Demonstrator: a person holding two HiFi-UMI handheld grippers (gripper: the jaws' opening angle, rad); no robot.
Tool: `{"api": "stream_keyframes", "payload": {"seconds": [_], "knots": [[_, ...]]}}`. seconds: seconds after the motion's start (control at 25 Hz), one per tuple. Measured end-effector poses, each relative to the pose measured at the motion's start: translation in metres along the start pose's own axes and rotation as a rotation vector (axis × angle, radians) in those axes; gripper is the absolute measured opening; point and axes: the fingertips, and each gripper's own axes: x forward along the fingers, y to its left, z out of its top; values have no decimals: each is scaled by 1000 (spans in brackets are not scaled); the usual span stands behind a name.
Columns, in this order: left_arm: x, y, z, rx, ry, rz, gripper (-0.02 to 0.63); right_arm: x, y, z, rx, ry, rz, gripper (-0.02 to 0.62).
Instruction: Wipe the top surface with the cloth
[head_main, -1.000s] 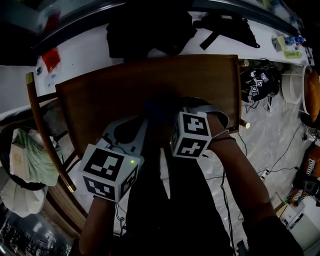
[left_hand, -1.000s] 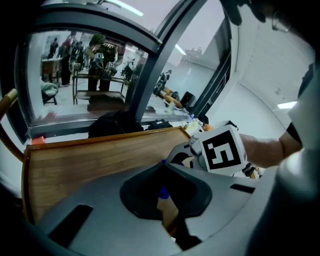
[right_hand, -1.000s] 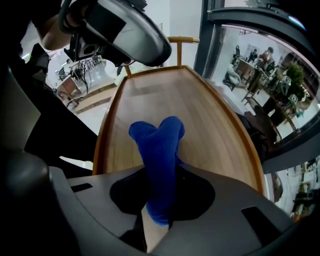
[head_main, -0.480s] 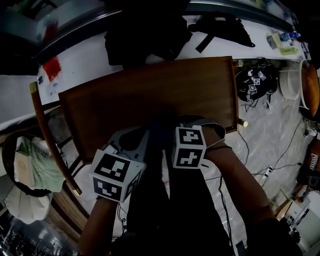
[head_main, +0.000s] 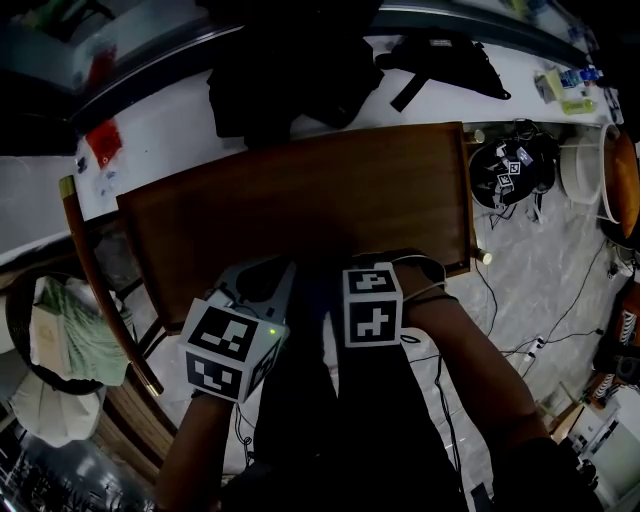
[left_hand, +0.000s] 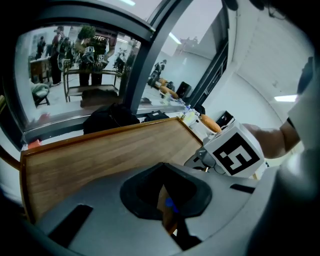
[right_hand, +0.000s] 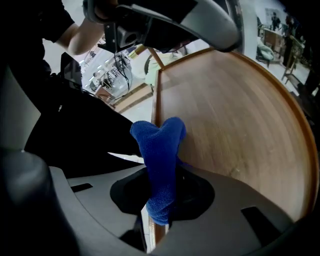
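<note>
The brown wooden table top (head_main: 300, 200) lies below me, and also shows in the left gripper view (left_hand: 100, 155) and the right gripper view (right_hand: 235, 110). A blue cloth (right_hand: 162, 145) is pinched in my right gripper (right_hand: 162, 200), bunched upright at the table's near edge. In the head view the right gripper (head_main: 325, 282) points left along that edge, its marker cube over my arm. My left gripper (head_main: 285, 272) is beside it at the near edge, pointing across the table. Its jaws (left_hand: 167, 205) look shut with nothing in them. The cloth is too dark to make out in the head view.
Black bags (head_main: 280, 70) lie on the white counter beyond the table. A wooden chair frame (head_main: 95, 270) holding a green and white bundle (head_main: 65, 330) stands at the left. Cables and gear (head_main: 515, 165) and a white tub (head_main: 585, 170) are on the floor to the right.
Both grippers have drawn back toward the table's near edge. The right one, still holding the cloth, moved nearer to me and slightly left.
</note>
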Motion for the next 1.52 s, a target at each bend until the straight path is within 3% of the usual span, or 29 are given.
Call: {"api": "stream_keyframes", "payload": {"seconds": [0.16,0.24,0.36,0.44,0.48,0.56,0.8,1.08,1.52], "knots": [[7,2,12,-13,-6,5,11,-6,1,-1,-24,-36,47,92],[11,2,21,-18,-17,6,11,-24,-15,2,-23,-119,-23,92],[18,7,39,-19,-39,12,11,-75,-79,2,13,-255,-328,93],[25,12,52,-22,-54,20,11,-110,-127,-6,16,-270,-550,94],[29,14,58,-23,-60,24,11,-124,-147,-10,11,-270,-630,94],[37,17,72,-24,-75,30,11,-142,-175,-11,0,-271,-710,92],[54,24,104,-28,-103,48,11,-120,-212,-12,-37,-221,-683,94],[65,25,95,-49,-81,52,11,-110,-209,-13,24,-216,-623,92],[67,-5,61,-43,-32,28,11,-74,-142,-25,54,-224,-453,92]]}}
